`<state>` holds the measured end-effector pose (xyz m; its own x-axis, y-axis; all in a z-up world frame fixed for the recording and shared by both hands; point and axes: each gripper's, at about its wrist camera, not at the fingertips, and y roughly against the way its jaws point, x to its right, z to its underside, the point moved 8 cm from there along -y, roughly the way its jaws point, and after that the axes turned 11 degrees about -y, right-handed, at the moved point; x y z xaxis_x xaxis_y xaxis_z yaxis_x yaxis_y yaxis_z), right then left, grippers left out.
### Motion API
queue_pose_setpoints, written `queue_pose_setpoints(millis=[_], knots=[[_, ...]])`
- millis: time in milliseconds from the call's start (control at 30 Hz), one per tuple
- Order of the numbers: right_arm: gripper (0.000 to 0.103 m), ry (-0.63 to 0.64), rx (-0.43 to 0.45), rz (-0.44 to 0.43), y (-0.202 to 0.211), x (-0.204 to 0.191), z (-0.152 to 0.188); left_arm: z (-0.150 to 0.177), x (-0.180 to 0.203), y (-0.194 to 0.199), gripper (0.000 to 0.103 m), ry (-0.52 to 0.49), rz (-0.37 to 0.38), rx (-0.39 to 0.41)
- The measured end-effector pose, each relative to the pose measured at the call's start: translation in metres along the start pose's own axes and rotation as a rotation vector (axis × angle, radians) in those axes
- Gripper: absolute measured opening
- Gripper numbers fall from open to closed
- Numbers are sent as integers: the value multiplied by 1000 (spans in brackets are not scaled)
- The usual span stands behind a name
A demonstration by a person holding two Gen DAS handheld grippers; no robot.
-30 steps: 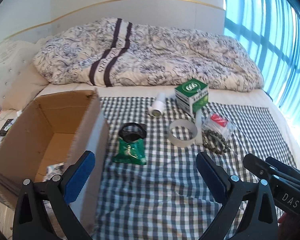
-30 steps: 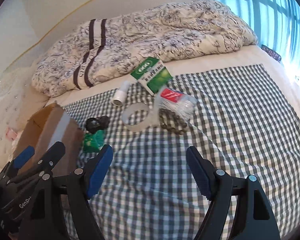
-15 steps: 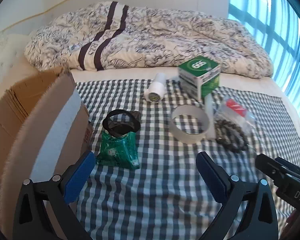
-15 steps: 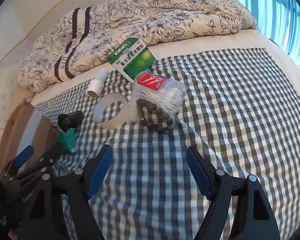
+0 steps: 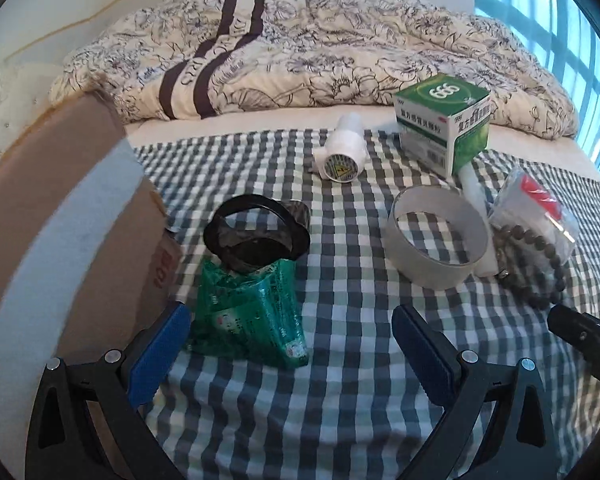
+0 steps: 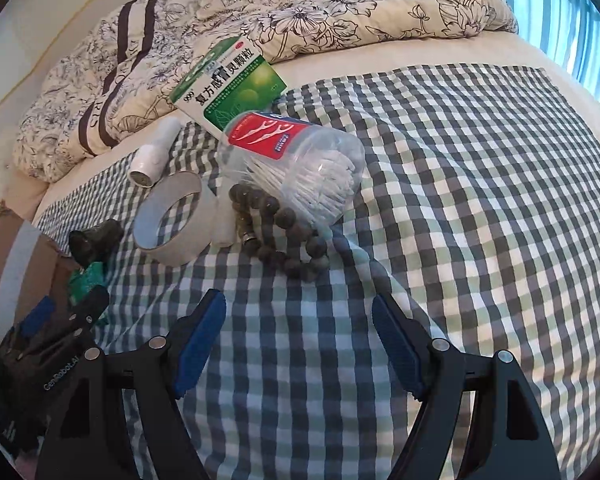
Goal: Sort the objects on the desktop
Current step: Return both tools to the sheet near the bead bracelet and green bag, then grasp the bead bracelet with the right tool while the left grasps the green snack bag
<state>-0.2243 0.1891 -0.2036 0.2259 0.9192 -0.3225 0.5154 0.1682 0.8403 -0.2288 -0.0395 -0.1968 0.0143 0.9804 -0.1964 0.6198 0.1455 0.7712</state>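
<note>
On the checked cloth lie a green foil packet point(image 5: 252, 320) with a black ring-shaped object point(image 5: 256, 232) just behind it, a roll of clear tape point(image 5: 436, 240), a white bottle point(image 5: 342, 154), a green medicine box point(image 5: 444, 120), a bead bracelet point(image 6: 284, 224) and a clear jar of cotton swabs point(image 6: 300, 168). My left gripper point(image 5: 292, 348) is open, its fingers on either side of the near end of the green packet. My right gripper point(image 6: 298, 340) is open, low over the cloth just short of the bracelet and jar.
A cardboard box point(image 5: 60, 216) stands at the left, close beside my left gripper. A rumpled flowered duvet point(image 5: 320, 60) is heaped along the back. A window point(image 5: 572, 40) is at the right. Bare checked cloth point(image 6: 480, 200) stretches to the right of the jar.
Both grippers have moved forward and down toward the objects. The left one has closed in on the green packet, the right one on the bracelet and jar. Both stay open.
</note>
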Motion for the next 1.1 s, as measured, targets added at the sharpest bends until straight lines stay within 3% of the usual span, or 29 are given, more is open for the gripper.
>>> queue_pose_setpoints(millis=[133, 267, 367, 467, 500, 533, 567, 633, 867, 967, 1100], knots=[[75, 0, -9, 4, -9, 1, -3, -2, 1, -18, 103, 18, 0, -1], [75, 16, -4, 20, -16, -3, -6, -3, 2, -36, 103, -6, -55, -6], [70, 21, 8, 31, -19, -4, -11, -4, 4, -39, 103, -16, -63, -9], [45, 23, 14, 57, -26, -2, -16, -7, 1, -40, 103, 6, -33, -3], [26, 28, 12, 63, -28, -2, -18, -7, 1, -40, 100, 11, -27, -2], [15, 24, 15, 44, -29, -4, -20, -7, -2, -39, 90, 22, -31, 4], [13, 14, 16, 22, -29, -4, -22, -8, -6, -37, 84, 38, -42, 12], [12, 9, 14, 19, -29, -5, -22, -7, -13, -35, 46, 63, -45, 18], [11, -4, 45, -8, 5, -2, -11, -4, -20, -11, 35, 92, -4, 38], [11, -14, 64, -32, 27, -2, -9, -3, -15, 8, 33, 95, 23, 52], [11, -1, 99, -49, 55, -10, -10, -8, -3, 38, 24, 86, 74, 77]])
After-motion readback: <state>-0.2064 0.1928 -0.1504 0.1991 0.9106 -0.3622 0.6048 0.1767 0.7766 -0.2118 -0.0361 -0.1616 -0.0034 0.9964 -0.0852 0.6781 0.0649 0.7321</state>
